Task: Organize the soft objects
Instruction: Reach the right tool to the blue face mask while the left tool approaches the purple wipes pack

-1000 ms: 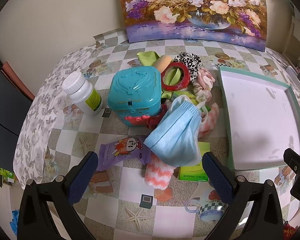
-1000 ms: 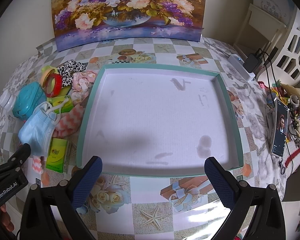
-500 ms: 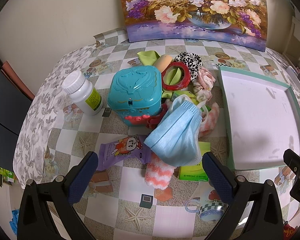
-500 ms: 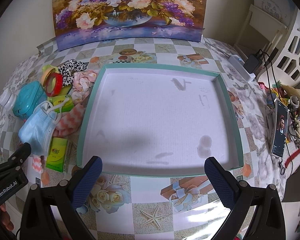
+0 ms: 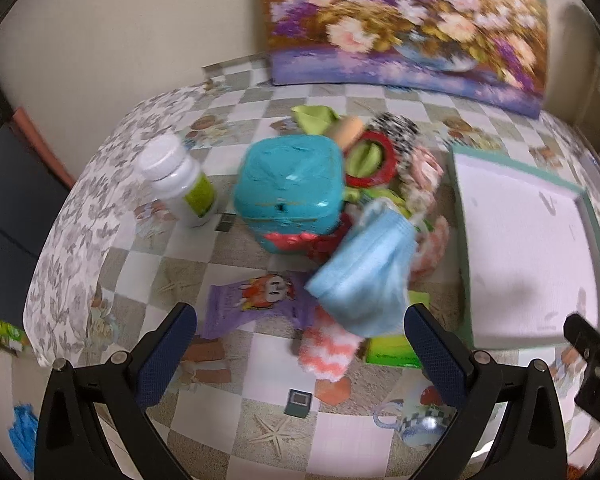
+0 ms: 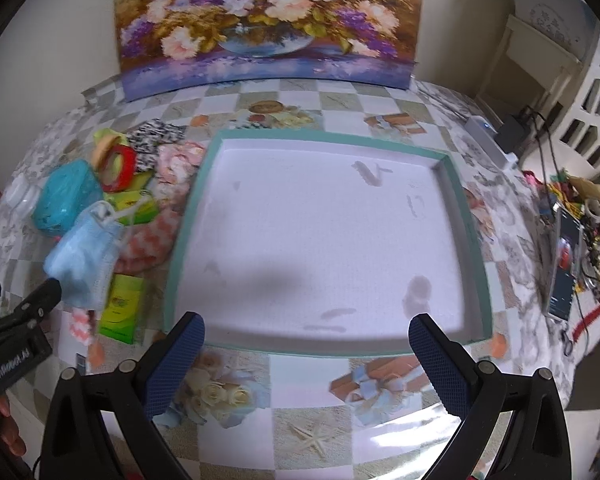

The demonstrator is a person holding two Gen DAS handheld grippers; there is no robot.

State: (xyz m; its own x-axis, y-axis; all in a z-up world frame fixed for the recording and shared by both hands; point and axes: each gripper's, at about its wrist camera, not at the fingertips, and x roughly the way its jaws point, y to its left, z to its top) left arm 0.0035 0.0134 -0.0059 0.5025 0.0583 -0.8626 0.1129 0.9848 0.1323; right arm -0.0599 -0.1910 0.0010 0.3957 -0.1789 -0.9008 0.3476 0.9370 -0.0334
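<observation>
Nothing is sorted yet, I judge: the teal tray (image 6: pixel 466 216) is empty. The blue face mask (image 5: pixel 364 272), striped sock (image 5: pixel 328 354) and scrunchies (image 6: pixel 176 160) lie piled left of it. Left gripper (image 5: pixel 300 346) and right gripper (image 6: pixel 306 354) are spread wide, holding nothing.

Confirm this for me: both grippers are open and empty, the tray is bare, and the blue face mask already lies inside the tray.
Not quite. The blue face mask is not in the tray; the right wrist view shows it on the pile of items left of it. The rest holds: left gripper and right gripper are open and empty, and the tray is bare.
</observation>
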